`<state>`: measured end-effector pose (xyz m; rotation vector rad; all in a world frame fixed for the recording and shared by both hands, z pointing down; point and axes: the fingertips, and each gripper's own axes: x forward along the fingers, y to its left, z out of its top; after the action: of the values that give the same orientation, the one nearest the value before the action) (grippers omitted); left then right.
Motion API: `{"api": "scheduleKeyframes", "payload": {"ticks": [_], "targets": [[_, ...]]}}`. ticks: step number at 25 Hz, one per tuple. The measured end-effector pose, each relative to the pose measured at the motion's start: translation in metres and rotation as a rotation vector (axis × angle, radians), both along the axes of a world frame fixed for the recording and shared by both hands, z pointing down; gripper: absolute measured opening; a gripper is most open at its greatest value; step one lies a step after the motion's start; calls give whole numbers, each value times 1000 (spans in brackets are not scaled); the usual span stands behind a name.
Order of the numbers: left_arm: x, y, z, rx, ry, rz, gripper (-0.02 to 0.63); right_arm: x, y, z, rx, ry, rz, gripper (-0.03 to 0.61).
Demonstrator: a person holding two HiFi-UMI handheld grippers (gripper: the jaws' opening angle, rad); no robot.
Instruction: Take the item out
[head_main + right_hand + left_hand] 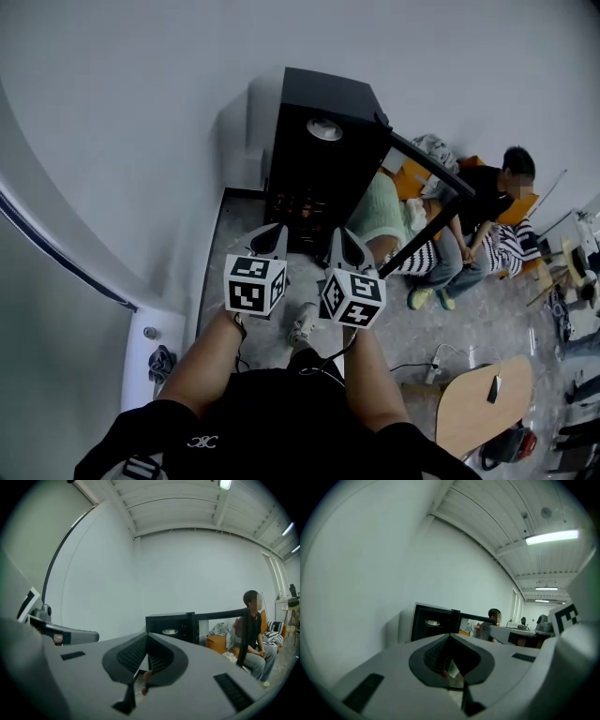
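Observation:
A black cabinet (319, 159) stands against the white wall with its door (427, 202) swung open to the right. A white bowl-like item (324, 129) sits on its top shelf, also seen as a small white bowl (432, 622) in the left gripper view and a bowl (169, 631) in the right gripper view. My left gripper (272, 239) and right gripper (349, 246) are side by side, short of the cabinet and pointing at it. Both are shut with nothing between the jaws: the left gripper (450, 637) and the right gripper (147, 637) show their tips meeting.
A person (478, 216) sits on a sofa to the right, behind the open door. A wooden table (483, 398) and a power strip (433, 370) lie at the lower right. The white wall (141, 141) runs along the left.

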<state>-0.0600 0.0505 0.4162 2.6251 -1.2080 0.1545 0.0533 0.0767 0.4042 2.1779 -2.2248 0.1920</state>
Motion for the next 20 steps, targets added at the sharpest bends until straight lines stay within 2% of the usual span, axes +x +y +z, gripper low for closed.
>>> {"api": "scheduleKeyframes", "payload": {"ticks": [2,11,20], "targets": [[0,-13,0,-2,-1,-14,0,4,-12,1,3,-5,-4,3],[27,-75,6,65,-103,-27,-1,30,-84,6,21,-44,-15,3],[69,-154,19,41,-107,-51,0,75,-167,16,-3,-33,-31,3]]}}
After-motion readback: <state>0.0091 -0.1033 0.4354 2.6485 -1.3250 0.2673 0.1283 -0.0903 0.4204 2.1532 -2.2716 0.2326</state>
